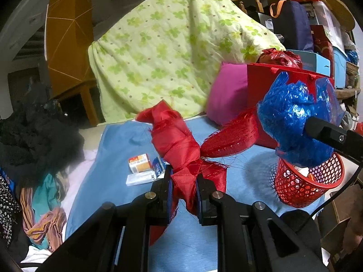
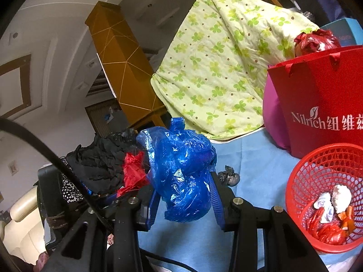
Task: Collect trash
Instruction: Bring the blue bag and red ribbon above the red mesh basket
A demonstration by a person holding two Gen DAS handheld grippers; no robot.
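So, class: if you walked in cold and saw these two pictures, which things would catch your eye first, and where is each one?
The crumpled blue plastic bag grabs attention first, clamped in the right gripper just left of the red mesh basket, which already holds scraps. Next comes the frayed red fabric, pinched in the left gripper above the blue sheet. Behind both, a green clover-print quilt fills the background.

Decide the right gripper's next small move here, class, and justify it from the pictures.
Probably carry the blue plastic bag sideways over the red mesh basket and release. The right gripper is shut on it beside the basket, which already holds trash. The left gripper holds the red ribbon.
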